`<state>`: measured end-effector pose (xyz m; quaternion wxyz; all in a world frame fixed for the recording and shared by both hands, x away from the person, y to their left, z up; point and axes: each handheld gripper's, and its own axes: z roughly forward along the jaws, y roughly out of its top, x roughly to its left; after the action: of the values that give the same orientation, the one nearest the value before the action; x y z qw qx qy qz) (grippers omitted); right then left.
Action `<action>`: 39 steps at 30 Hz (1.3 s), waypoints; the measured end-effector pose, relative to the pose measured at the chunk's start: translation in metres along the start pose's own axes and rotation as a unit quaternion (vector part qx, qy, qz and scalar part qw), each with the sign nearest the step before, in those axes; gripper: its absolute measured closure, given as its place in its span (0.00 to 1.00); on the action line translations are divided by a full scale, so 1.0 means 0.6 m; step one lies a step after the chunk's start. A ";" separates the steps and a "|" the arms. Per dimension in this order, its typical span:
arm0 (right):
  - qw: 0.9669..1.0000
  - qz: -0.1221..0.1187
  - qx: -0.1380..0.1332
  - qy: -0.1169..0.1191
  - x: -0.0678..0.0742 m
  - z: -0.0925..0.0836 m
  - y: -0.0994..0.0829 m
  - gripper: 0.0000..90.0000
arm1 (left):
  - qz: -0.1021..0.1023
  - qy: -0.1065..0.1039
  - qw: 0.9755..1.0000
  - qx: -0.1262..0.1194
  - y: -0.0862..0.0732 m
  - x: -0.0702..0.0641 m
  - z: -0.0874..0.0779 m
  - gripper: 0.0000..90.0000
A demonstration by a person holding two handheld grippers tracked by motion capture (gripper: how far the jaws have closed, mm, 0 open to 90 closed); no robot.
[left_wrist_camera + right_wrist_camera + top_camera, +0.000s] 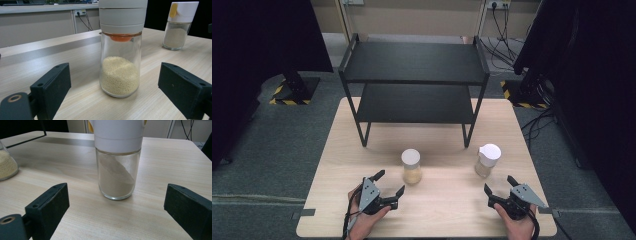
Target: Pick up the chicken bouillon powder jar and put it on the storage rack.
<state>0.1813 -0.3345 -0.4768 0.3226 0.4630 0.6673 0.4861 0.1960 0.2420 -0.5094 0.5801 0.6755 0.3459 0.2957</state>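
- The two jars are the business here: a grain jar (411, 166) near the middle of the worktop (447, 210), and a powder jar (487, 160) well to its right. Both stand upright, in front of the black shelf rack (413, 82).
- Both look like clear glass with chunky pale plastic lids, so rigid, smooth and probably slippery, and they'd likely break if dropped. Each is under half full, so probably light but a bit top-heavy with those caps.
- Best hold looks like the straight glass body below the lid, squeezed across the width. Grabbing the cap risks it twisting or popping.
- The powder jar's contents sit on a slant inside (116, 178), so tipping it will shift the weight.
- The left tool (390, 181) has its jaws spread wide with nothing in them, lined up on the grain jar (120, 65) but not touching.
- The right tool (500, 184) is the same: wide apart, empty, facing the powder jar.
- Nothing stands between tools and jars. The rack's front legs and low bottom shelf could snag a tall jar going in.
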 end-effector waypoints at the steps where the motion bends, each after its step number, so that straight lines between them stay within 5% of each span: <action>1: 1.000 -0.001 0.000 0.001 0.000 0.000 0.000 0.07 | 0.001 -0.001 1.000 -0.003 0.000 -0.002 0.000 0.12; 18: 1.000 0.007 0.003 0.006 -0.003 0.000 0.002 0.07 | 0.008 -0.008 0.999 -0.046 0.052 0.004 0.065 0.14; 26: 1.000 0.013 0.004 0.007 -0.006 0.001 0.002 0.07 | 0.012 -0.027 0.999 -0.033 0.065 0.007 0.087 0.18; 39: 1.000 0.012 0.004 0.008 -0.006 0.001 0.002 0.07 | 0.026 -0.027 0.999 -0.023 0.059 0.006 0.110 0.29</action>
<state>0.1835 -0.3372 -0.4758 0.3096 0.4687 0.6661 0.4908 0.2552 0.2033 -0.4845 0.5971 0.6784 0.3053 0.3002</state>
